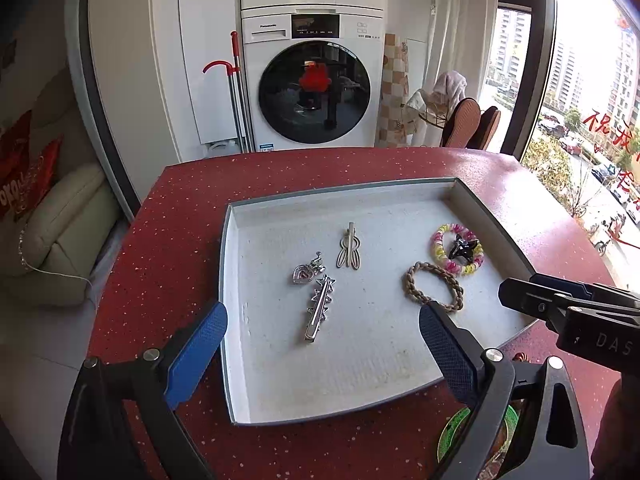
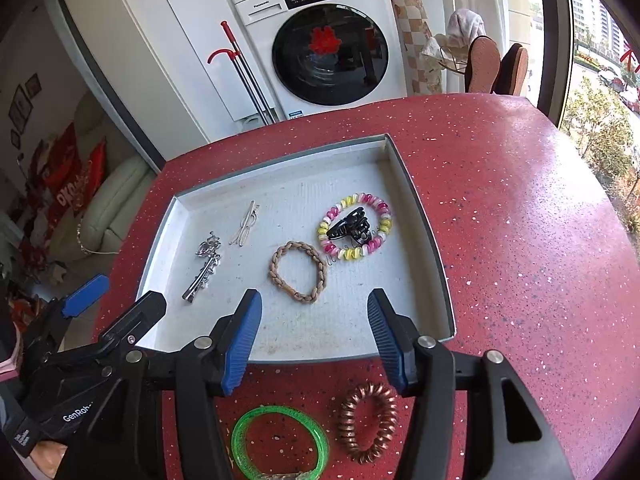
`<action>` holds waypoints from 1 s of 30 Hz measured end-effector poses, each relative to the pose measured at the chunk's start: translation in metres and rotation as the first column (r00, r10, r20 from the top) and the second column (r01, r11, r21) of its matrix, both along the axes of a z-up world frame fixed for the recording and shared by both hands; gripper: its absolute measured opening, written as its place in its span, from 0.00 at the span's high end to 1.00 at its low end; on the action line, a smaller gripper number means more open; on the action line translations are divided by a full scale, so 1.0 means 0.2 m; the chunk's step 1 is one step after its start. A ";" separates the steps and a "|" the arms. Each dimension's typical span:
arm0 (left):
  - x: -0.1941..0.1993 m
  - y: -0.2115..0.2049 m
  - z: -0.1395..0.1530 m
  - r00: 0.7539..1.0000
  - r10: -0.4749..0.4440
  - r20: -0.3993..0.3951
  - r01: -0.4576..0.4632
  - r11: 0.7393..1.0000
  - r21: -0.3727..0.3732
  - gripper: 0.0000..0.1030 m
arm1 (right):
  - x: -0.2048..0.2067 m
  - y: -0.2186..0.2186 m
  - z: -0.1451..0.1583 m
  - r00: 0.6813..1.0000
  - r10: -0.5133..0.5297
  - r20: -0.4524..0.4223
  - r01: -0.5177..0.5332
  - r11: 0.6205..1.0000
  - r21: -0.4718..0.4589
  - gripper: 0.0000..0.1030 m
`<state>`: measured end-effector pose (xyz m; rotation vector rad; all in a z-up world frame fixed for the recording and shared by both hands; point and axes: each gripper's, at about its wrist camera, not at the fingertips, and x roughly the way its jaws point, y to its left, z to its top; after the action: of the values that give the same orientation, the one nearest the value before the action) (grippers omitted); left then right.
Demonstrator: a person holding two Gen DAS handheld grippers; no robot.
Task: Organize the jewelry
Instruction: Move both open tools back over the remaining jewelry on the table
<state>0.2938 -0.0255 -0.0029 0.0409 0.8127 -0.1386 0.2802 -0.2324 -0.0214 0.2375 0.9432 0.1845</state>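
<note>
- Red speckled stone counter (image 2: 500,208), glossy, carrying a shallow white rectangular cardboard tray (image 2: 424,216) with grey rim.
- Silver star-studded metal barrette (image 1: 318,308), long and flat, left half of tray; silver heart-shaped charm (image 1: 306,271) touching its far end.
- Pale bar-shaped hair clip with looped wings (image 1: 349,248), just beyond them.
- Tan braided cord bracelet (image 2: 298,271), ring-shaped, near tray centre.
- Pink, yellow and white coiled plastic hair tie (image 2: 355,227), beside the bracelet; glossy black claw clip (image 2: 349,225) lying across it.
- Translucent green plastic bangle (image 2: 280,442) and copper-coloured spiral hair tie (image 2: 367,422), on the counter outside the tray's near edge.
- Left tool (image 1: 324,354): blue ribbed pads wide apart, empty, above the barrette.
- Right tool (image 2: 315,336): pads parted, nothing between them, above the tray's near edge.
</note>
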 end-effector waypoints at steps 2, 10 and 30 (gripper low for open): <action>-0.03 0.02 0.01 1.000 0.005 -0.004 -0.005 1.000 -0.007 0.00 | -0.04 0.00 0.02 1.000 0.008 0.013 -0.008 1.000 0.003 0.37; -0.18 0.08 0.00 0.999 0.019 -0.044 -0.021 0.999 -0.028 0.00 | -0.20 -0.01 0.07 0.999 0.024 0.048 -0.025 1.000 0.013 0.17; -0.57 0.04 -0.15 0.995 0.015 -0.100 -0.013 1.000 0.020 0.00 | -0.59 -0.19 -0.05 0.999 0.036 -0.031 -0.037 0.999 -0.016 0.15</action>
<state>0.1803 -0.0177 -0.0330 0.0468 0.9148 -0.1200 0.1614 -0.2694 -0.0305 0.2083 0.9792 0.2073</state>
